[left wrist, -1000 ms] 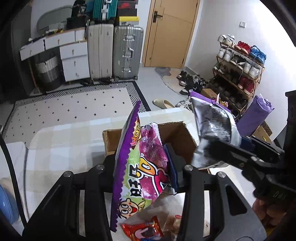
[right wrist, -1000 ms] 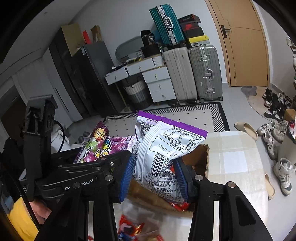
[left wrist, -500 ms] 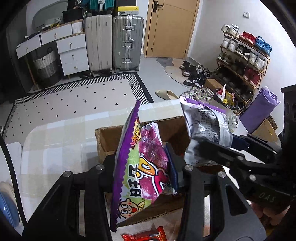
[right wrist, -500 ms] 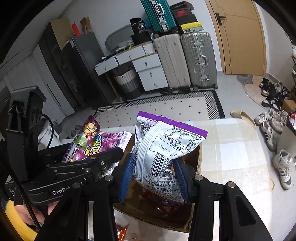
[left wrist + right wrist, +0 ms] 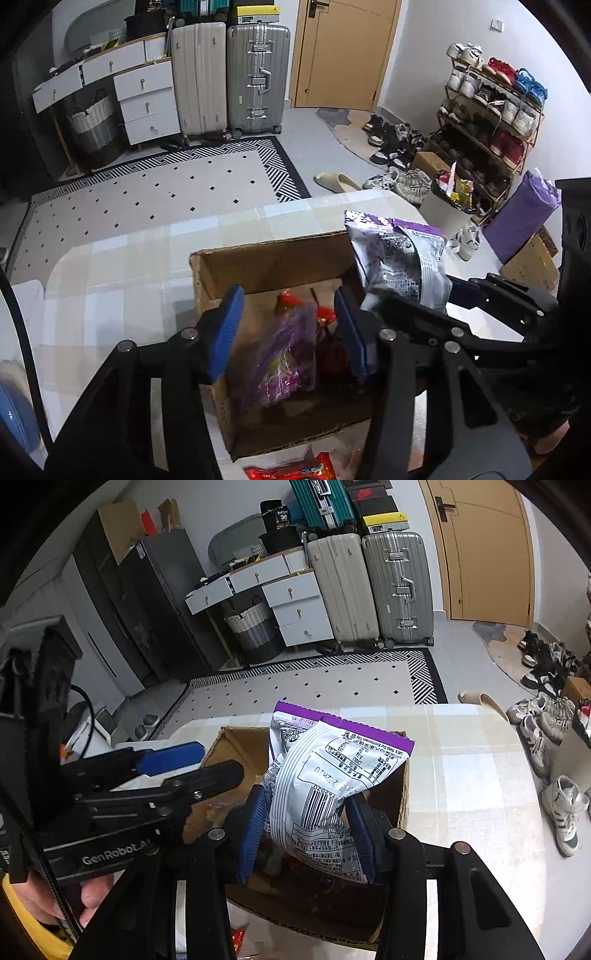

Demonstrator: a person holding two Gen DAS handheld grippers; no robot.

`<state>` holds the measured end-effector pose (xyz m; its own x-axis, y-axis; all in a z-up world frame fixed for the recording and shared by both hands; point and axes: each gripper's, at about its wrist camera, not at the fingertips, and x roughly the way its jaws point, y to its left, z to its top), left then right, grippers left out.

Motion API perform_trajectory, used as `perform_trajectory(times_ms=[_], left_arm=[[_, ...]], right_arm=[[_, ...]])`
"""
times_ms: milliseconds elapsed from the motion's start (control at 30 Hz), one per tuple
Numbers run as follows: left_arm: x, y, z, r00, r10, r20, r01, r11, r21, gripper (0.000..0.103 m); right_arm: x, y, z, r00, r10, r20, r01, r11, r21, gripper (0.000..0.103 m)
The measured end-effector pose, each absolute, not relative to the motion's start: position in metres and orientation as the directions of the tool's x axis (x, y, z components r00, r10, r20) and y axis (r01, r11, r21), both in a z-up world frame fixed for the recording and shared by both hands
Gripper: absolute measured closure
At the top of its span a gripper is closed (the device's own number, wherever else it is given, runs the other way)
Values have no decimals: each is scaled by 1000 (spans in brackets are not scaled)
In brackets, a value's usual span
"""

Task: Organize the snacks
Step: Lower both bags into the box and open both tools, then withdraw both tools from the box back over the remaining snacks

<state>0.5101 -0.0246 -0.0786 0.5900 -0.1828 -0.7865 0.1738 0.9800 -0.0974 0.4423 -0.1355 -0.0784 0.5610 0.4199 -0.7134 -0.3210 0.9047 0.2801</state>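
Since the earlier frame, my left gripper [image 5: 290, 332] has been opening its jaws, and the purple and green snack bag [image 5: 286, 360] it held is now out of its blue pads; it looks blurred, so I judge it is dropping into the open brown cardboard box [image 5: 266, 260]. Both grippers have also come lower over the box.

From the left wrist view, the left jaws stand apart with nothing pressed between them. The purple bag is inside the box, on top of some red wrappers [image 5: 321, 317]. The box stands near the far right corner of the checked tabletop [image 5: 110, 280]. One more red packet [image 5: 291, 470] lies on the tabletop at the near edge of the box.

From the right wrist view, my right gripper [image 5: 310, 834] is clamped on the silver and purple crinkly snack bag [image 5: 328, 775], which hangs over the open box. This bag seems light, soft and puffed with air, and its foil is probably slippery. I would hold it by the flat sealed edge, not by the swollen middle, so that the contents do not break.

Only the left view shows the dropped bag in the box. Only the right view shows the barcode side of the silver bag and the person's hand [image 5: 55, 897] on the left gripper.
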Motion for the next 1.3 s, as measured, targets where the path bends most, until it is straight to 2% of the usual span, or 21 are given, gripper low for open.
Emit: perform_trajectory(times_ms=[133,667,800,900,1067,1167,1300], left_arm=[[504,-18,-77,593,-176,-786,168,981,-93,51],[478,2,-72,589,-178,-788,155,982,-106,49],[463,2,-65,599,-180,-780,149,982,-111,43],[439,4,-52,629,-167,-759,138,985,-102,37],[392,2,-21,695,-167,-699,136,986,-101,31],[354,2,4,742,-152,-653,117,988,-97,24],[298,-1,39,794,-145,-590,118,989,-84,22]], right_arm=[[442,-133,-80,561,409,-719,-321,909,267,58],[426,-131,-75,570,394,-721,-328,914,240,54],[411,-137,-61,591,400,-700,-330,913,242,54],[393,-142,-46,619,404,-674,-337,911,236,54],[353,-148,-19,653,414,-634,-358,907,224,54],[316,-154,0,680,438,-588,-382,896,226,54],[255,-160,33,740,434,-513,-404,898,175,52]])
